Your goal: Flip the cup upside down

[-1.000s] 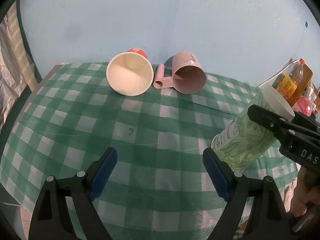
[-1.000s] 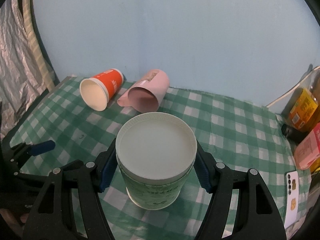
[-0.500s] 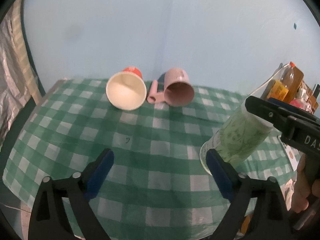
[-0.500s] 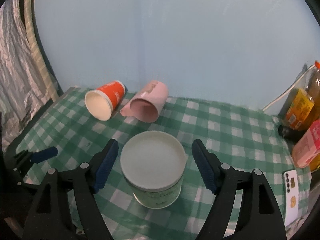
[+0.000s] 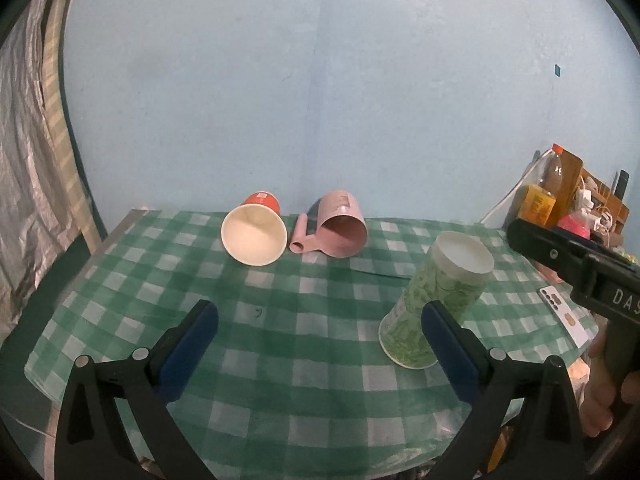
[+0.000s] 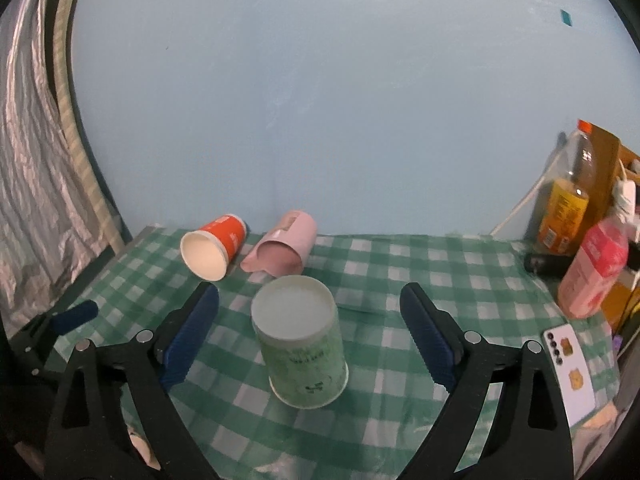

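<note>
A green patterned paper cup [image 6: 301, 340] stands upside down on the green checked tablecloth [image 6: 400, 272], white base up; it also shows in the left wrist view [image 5: 436, 300]. My right gripper [image 6: 310, 334] is open, its fingers apart on either side of the cup and not touching it. My left gripper [image 5: 320, 344] is open and empty above the cloth, left of the cup. An orange paper cup [image 5: 256, 232] and a pink handled cup [image 5: 340, 230] lie on their sides at the back.
A phone [image 6: 570, 372] lies at the table's right edge. Bottles [image 6: 564, 208] and a pink carton [image 6: 594, 272] stand at the right. A blue wall is behind; foil sheeting [image 6: 28, 200] hangs at the left.
My right gripper has opened and let go of the green cup, which now stands upside down on the cloth. Both grippers have drawn back and up from the table.
</note>
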Tool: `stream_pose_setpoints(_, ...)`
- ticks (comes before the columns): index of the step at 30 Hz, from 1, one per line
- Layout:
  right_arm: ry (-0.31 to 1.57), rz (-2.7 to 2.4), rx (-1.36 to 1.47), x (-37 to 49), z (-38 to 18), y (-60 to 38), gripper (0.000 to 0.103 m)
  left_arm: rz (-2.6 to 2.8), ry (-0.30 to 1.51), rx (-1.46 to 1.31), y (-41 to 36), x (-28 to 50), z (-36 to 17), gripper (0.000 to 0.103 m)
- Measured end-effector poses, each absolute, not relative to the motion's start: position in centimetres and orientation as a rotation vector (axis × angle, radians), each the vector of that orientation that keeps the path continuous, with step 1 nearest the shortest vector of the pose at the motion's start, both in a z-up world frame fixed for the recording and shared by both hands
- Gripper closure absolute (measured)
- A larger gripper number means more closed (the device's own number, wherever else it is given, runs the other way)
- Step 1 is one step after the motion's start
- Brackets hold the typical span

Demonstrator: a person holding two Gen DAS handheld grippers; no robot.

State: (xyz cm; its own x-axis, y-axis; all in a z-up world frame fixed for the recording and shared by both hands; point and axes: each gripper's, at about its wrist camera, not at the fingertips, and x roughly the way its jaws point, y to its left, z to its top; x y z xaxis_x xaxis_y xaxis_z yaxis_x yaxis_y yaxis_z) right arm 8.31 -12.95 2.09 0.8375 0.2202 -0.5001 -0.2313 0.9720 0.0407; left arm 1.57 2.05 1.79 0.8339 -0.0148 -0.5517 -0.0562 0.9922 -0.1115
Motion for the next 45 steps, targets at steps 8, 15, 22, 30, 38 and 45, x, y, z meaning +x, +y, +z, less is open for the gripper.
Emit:
stream_pose_setpoints(8, 0.516, 0.184, -0.013, 6.3, 0.6, -14.2, 0.012, 0.031, 0.566, -0.101, 1.7, 0.9, 1.9, 0.001)
stream_pose_setpoints(15, 0.537, 0.19, -0.039, 6.0, -0.8, -14.1, 0.012, 0.038, 0.576, -0.102, 1.5, 0.6, 2.2, 0.0)
stream_pose_setpoints(22, 0.54, 0.196, -0.039, 6.0, -1.1, -14.1, 0.012, 0.041, 0.567, -0.084, 0.8, 0.5, 2.1, 0.0)
stream_pose_setpoints(30, 0.542, 0.181, -0.024, 6.1, -1.2, -14.7, 0.012, 0.061, 0.589, -0.072, 0.7, 0.8, 1.9, 0.0)
stream_pose_setpoints(38, 0.543, 0.186, -0.028, 6.1, -1.3, -14.7, 0.012, 0.055, 0.591, -0.067, 0.5, 0.8, 1.8, 0.0)
stream_pose_setpoints(45, 0.546, 0.191, -0.032, 6.0, -1.3, -14.5, 0.012, 0.058, 0.592, -0.067, 0.4, 0.8, 1.9, 0.0)
